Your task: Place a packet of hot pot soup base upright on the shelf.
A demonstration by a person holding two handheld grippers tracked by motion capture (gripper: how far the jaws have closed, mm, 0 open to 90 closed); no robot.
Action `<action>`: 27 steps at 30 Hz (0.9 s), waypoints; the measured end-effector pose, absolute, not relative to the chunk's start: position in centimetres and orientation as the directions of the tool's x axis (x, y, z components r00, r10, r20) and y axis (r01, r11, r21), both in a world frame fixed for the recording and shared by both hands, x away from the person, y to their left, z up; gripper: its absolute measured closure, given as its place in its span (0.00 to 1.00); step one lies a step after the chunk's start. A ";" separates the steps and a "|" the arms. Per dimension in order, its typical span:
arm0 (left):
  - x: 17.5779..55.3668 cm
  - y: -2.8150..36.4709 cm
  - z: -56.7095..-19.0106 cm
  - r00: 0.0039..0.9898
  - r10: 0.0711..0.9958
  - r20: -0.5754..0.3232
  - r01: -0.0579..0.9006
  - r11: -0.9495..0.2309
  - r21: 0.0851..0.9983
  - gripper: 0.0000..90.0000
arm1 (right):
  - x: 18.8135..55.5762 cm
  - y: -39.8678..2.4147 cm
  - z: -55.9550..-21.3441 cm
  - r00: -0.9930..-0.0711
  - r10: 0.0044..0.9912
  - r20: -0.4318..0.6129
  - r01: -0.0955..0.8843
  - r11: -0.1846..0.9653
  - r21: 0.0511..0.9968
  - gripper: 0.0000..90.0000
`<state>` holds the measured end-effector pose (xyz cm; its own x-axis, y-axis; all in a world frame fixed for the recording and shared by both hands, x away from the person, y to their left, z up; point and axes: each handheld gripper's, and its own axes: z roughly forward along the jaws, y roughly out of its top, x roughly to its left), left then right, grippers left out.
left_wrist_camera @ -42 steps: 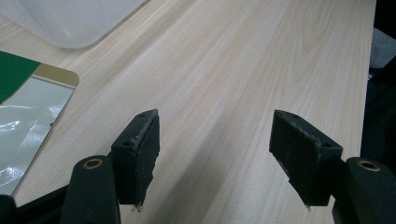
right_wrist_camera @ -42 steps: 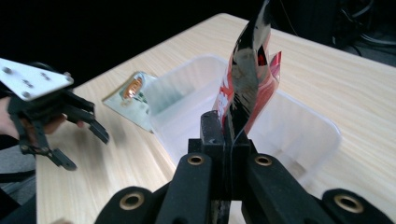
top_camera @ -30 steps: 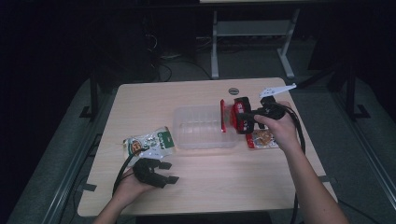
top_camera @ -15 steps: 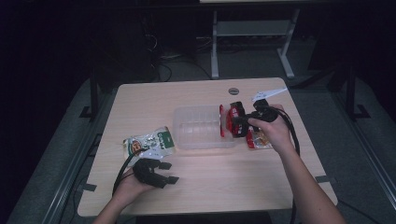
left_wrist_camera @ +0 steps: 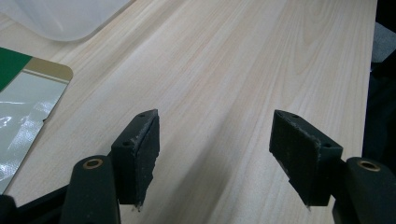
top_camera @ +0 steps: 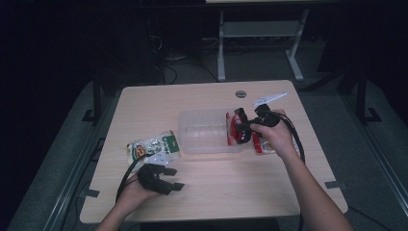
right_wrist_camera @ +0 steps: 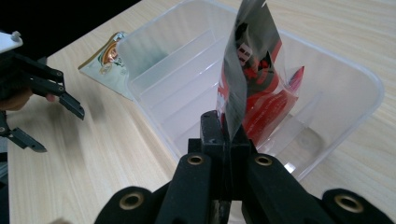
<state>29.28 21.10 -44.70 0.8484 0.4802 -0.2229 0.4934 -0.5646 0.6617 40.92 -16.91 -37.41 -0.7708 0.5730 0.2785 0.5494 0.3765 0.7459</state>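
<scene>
A clear plastic container with ribbed dividers sits mid-table. My right gripper is shut on the edge of a red and silver snack packet, which hangs upright over the container's right end, its lower part inside the rim. A green and white packet lies flat left of the container. Near the front left of the table my left gripper rests low and open; its jaws stand wide apart over bare wood, with the green packet just beside them.
A second red packet lies on the table under my right hand, right of the container. A round grommet sits near the table's far edge. A metal frame stands on the dark floor beyond.
My right gripper has moved left and down with the red packet, from beside the container to over its right end. The left gripper has stayed still.
</scene>
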 end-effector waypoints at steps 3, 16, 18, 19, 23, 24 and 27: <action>29.3 21.1 -44.8 0.849 0.479 -0.222 0.492 -0.566 0.661 0.37 | 41.1 -16.7 -37.7 -0.769 0.576 0.276 0.552 0.382 0.741 1.00; 29.2 21.0 -44.9 0.853 0.474 -0.219 0.488 -0.574 0.658 0.37 | 41.5 -16.0 -38.5 -0.760 0.596 0.260 0.558 0.392 0.731 0.98; 29.2 21.0 -44.8 0.852 0.475 -0.220 0.489 -0.571 0.659 0.37 | 41.4 -16.1 -38.3 -0.757 0.598 0.263 0.558 0.383 0.736 0.97; 29.2 21.0 -44.8 0.851 0.477 -0.220 0.490 -0.571 0.658 0.37 | 41.3 -16.2 -38.1 -0.756 0.600 0.260 0.555 0.378 0.741 0.96; 29.2 21.1 -44.8 0.850 0.479 -0.221 0.492 -0.570 0.658 0.37 | 41.1 -16.5 -37.4 -0.756 0.602 0.257 0.548 0.366 0.752 0.94; 29.2 21.1 -44.8 0.850 0.479 -0.221 0.492 -0.569 0.659 0.37 | 41.0 -16.6 -37.3 -0.756 0.603 0.256 0.546 0.364 0.755 0.94; 29.2 21.1 -44.8 0.849 0.479 -0.222 0.492 -0.569 0.659 0.37 | 40.6 -17.0 -36.7 -0.752 0.606 0.259 0.543 0.347 0.765 0.92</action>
<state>29.17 21.06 -44.76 0.8495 0.4789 -0.2216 0.4925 -0.5688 0.6588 40.62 -16.99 -36.68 -0.7524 0.6055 0.2593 0.5430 0.3473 0.7645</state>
